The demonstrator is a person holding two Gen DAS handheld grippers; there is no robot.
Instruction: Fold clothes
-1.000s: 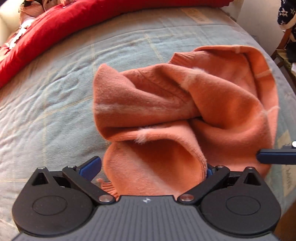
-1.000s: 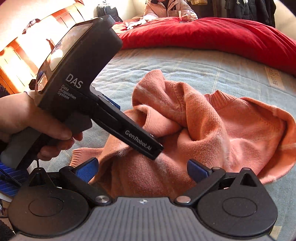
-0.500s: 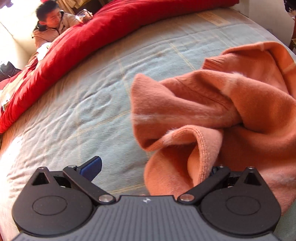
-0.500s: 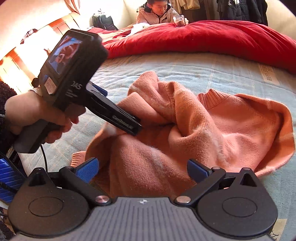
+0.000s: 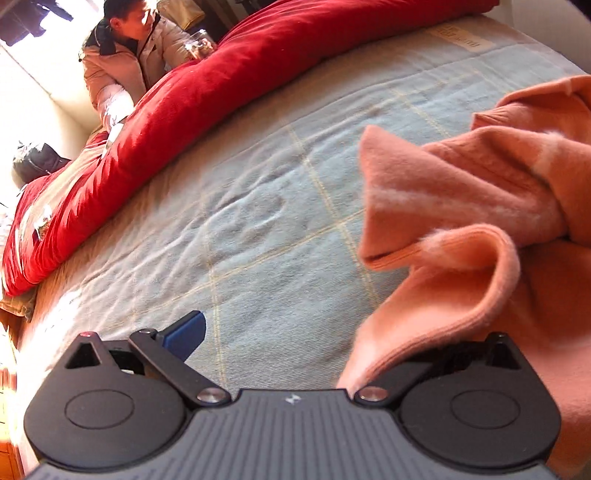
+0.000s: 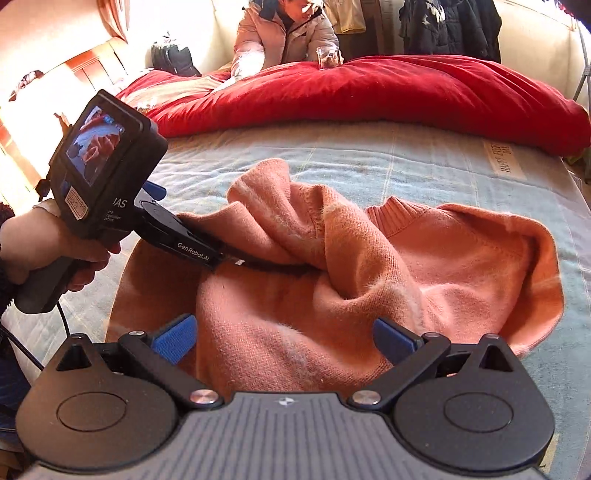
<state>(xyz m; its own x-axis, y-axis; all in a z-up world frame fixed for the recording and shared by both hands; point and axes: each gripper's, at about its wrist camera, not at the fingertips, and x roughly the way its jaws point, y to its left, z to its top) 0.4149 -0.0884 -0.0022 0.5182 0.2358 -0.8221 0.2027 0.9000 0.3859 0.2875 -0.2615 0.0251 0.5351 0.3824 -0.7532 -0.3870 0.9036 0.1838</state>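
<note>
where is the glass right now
In the right wrist view, the glass stands top centre on the red quilt at the bed's far edge, beside the seated person.

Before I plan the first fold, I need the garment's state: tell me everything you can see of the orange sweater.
The orange sweater is a fuzzy knit with a ribbed collar and stitched hems. It lies bunched and unfolded on the blue checked bedcover, one fold peaking upward. The left gripper reaches into its folds, with fabric draped over one finger; whether it is clamped is unclear. The right gripper is open, fabric between its fingers.
</note>
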